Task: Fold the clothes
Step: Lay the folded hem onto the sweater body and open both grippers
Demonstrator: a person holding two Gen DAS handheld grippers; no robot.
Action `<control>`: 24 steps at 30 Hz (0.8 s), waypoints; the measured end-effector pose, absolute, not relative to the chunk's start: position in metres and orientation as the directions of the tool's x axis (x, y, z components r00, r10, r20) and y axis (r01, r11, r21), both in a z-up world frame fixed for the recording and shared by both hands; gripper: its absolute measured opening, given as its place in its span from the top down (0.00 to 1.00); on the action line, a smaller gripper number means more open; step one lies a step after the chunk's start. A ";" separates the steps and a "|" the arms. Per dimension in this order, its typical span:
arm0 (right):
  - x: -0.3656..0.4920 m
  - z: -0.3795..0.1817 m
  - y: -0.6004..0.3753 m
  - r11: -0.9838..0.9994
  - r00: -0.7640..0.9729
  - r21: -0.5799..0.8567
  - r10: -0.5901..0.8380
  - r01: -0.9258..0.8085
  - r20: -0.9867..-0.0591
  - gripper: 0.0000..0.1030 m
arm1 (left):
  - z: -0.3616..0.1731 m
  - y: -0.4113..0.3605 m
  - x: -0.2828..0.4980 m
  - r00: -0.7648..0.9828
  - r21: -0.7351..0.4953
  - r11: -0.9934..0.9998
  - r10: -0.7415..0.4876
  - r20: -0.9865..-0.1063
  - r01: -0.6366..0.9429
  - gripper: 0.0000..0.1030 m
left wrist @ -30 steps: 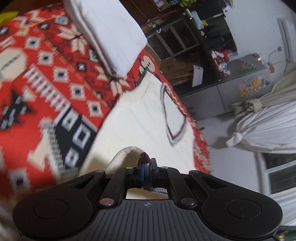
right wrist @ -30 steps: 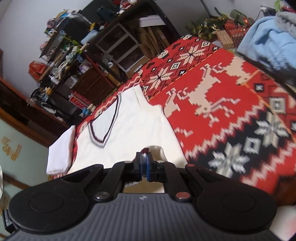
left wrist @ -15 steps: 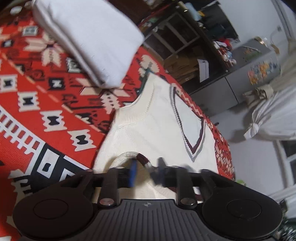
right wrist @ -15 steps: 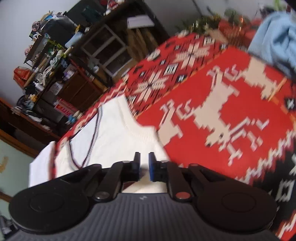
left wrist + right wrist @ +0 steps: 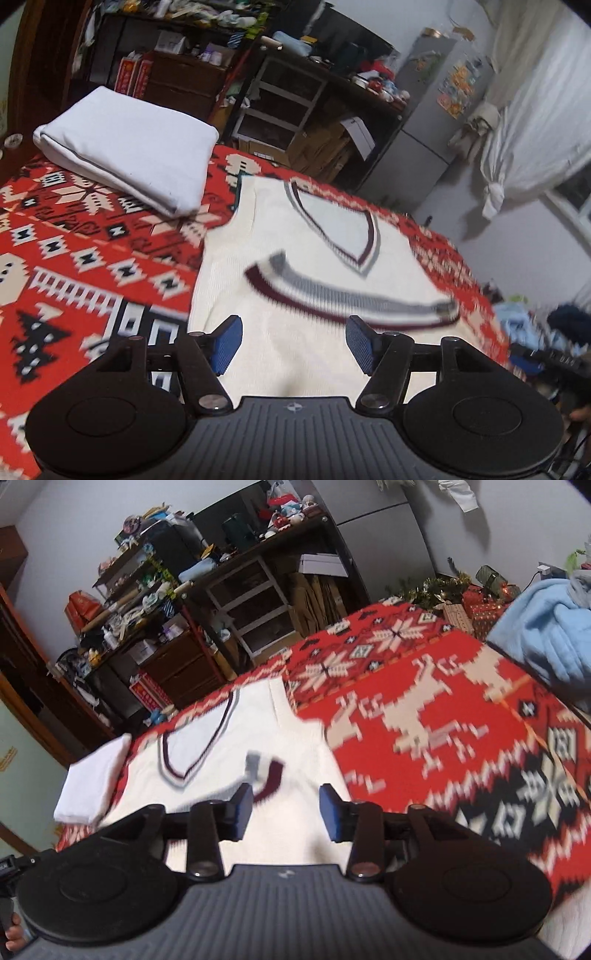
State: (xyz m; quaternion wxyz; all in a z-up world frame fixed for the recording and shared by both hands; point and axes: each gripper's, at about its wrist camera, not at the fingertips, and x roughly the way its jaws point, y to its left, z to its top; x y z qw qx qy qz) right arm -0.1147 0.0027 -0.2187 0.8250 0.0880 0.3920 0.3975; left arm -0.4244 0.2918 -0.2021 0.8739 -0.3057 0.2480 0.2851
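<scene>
Our left gripper and right gripper have jaws opening with nothing between them. The white vest lies just past them on the red blanket, its striped hem folded up to halve it

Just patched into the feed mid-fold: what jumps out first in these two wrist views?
The loud red patterned blanket fills both views. On it lies a cream knit vest, its striped hem folded up toward the V-neck. A folded white cloth sits at the blanket's far-left corner. Both the left claw and the right claw are opening just above the vest, nothing between their blue pads.
</scene>
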 end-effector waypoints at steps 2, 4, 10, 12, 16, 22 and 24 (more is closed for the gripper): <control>-0.128 -0.217 -0.005 0.666 0.384 0.413 0.719 -0.621 -0.580 0.43 | -0.207 0.283 -0.429 0.699 -0.350 0.666 0.370 -0.611 -0.659 0.41; -0.141 -0.214 -0.009 0.648 0.388 0.363 0.722 -0.670 -0.573 0.35 | -0.211 0.275 -0.433 0.686 -0.312 0.678 0.391 -0.614 -0.666 0.40; -0.168 -0.209 -0.013 0.556 0.340 0.295 0.765 -0.777 -0.547 0.12 | -0.220 0.271 -0.437 0.672 -0.305 0.670 0.391 -0.629 -0.676 0.40; -0.172 -0.208 -0.012 0.552 0.341 0.273 0.760 -0.788 -0.553 0.04 | -0.220 0.268 -0.435 0.667 -0.291 0.677 0.395 -0.632 -0.677 0.40; -0.179 -0.210 0.000 0.549 0.351 0.223 0.745 -0.805 -0.567 0.01 | -0.218 0.254 -0.404 0.667 -0.191 0.748 0.408 -0.624 -0.636 0.30; -0.193 -0.229 0.047 0.558 0.406 0.096 0.701 -0.824 -0.587 0.00 | -0.243 0.243 -0.351 0.610 -0.040 0.799 0.424 -0.669 -0.600 0.25; -0.197 -0.240 0.061 0.537 0.398 0.063 0.694 -0.841 -0.600 0.00 | -0.254 0.245 -0.344 0.596 -0.030 0.797 0.426 -0.681 -0.604 0.24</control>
